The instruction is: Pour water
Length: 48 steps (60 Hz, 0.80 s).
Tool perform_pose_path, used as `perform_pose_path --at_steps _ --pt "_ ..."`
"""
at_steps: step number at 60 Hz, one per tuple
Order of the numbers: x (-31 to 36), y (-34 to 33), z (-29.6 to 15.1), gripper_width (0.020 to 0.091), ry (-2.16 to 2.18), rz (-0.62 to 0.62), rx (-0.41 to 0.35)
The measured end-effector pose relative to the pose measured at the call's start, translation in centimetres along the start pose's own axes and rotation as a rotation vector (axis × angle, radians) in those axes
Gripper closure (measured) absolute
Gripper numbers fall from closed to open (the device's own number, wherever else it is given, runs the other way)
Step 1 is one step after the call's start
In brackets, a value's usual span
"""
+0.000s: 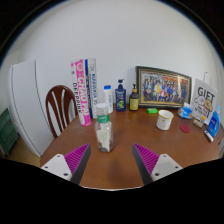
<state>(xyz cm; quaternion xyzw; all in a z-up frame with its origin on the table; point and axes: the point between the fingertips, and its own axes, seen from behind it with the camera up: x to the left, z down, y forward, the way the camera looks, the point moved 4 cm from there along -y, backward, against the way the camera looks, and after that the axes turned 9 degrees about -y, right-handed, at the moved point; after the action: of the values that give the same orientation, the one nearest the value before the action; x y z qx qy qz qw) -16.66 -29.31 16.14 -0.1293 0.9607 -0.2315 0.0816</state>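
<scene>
On the surface [115, 160], a water bottle [102, 122] stands just ahead of the hand-held gripper [112, 160], whose fingers sit spread apart with nothing between them. Right of the bottle, farther back, stands a cup [165, 119]. Behind, along the wall: upright books [82, 92], a pump bottle [121, 96], a small bottle [134, 98], and a framed picture [164, 87]. A chair [60, 108] stands behind the surface's left edge. Possibly boxes [205, 105] sit far right.

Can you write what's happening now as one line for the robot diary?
tool: open, holding nothing | water bottle: upright on table, just ahead | white mug: beyond, untouched | pouring: not started
</scene>
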Motion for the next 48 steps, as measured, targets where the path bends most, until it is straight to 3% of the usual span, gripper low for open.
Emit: perform_pose_path --at_steps 24,28,36,48 --pt "3.0 14.1 -1.2 0.0271 0.001 0.053 -0.08" --pt "3.0 15.7 -0.5 0.0337 0.007 0.057 -0.07" --pt "2.8 17.2 0.5 0.0539 0.004 0.067 -0.067" --pt "2.7 17.1 0.2 0.0644 -0.03 0.076 -0.09"
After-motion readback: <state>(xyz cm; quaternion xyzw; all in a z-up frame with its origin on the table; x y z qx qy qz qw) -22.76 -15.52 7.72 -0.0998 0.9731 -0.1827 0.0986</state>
